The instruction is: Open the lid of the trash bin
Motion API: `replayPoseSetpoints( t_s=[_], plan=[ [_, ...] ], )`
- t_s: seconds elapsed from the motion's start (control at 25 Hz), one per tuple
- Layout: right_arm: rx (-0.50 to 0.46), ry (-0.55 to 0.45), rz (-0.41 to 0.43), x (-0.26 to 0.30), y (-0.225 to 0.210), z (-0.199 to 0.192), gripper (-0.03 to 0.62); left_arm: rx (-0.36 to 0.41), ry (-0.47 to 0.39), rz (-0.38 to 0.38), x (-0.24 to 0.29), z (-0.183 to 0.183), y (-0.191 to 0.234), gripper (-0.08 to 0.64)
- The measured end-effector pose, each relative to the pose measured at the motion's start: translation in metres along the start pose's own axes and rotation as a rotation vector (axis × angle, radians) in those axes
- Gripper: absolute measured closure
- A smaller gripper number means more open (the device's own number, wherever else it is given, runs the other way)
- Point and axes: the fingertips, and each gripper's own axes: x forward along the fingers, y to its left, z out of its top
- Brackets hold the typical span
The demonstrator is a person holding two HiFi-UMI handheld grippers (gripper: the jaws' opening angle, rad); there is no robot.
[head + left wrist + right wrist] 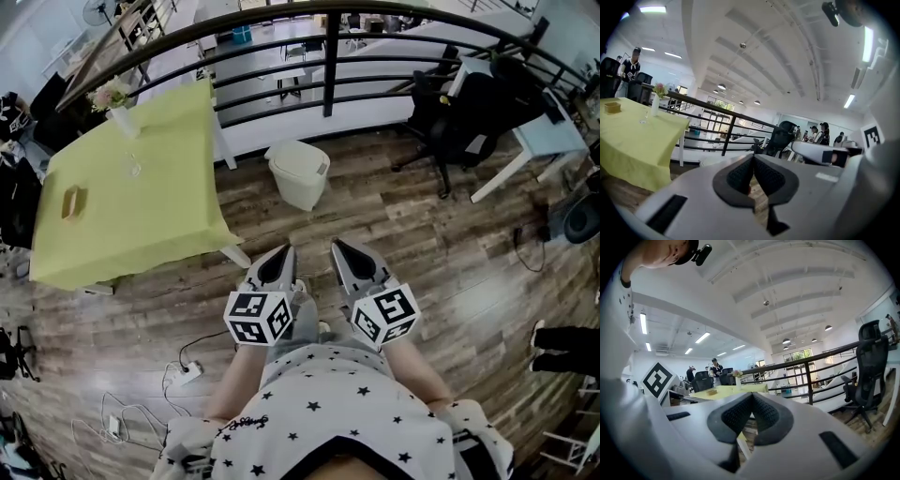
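Note:
The white trash bin stands on the wooden floor in front of the railing, with its lid down. Both grippers are held close to the person's body, well short of the bin, and point toward it. In the head view the left gripper is shut with nothing in it, and the right gripper beside it is also shut and empty. The left gripper view shows the dark pads pressed together at the tip of the left gripper. The right gripper looks the same in its own view.
A table with a yellow-green cloth stands left of the bin, carrying a flower vase and a small box. A black railing runs behind. An office chair and a white desk stand at right. Cables lie on the floor.

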Motion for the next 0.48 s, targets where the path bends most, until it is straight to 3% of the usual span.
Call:
replayPoseSetpoints(
  t_s=[0.48],
  plan=[
    [0.029,0.027,-0.006,0.054,-0.047,0.003,0.598,-0.016,0.017,0.013,0.063,0.02,0.034,0.548]
  ],
)
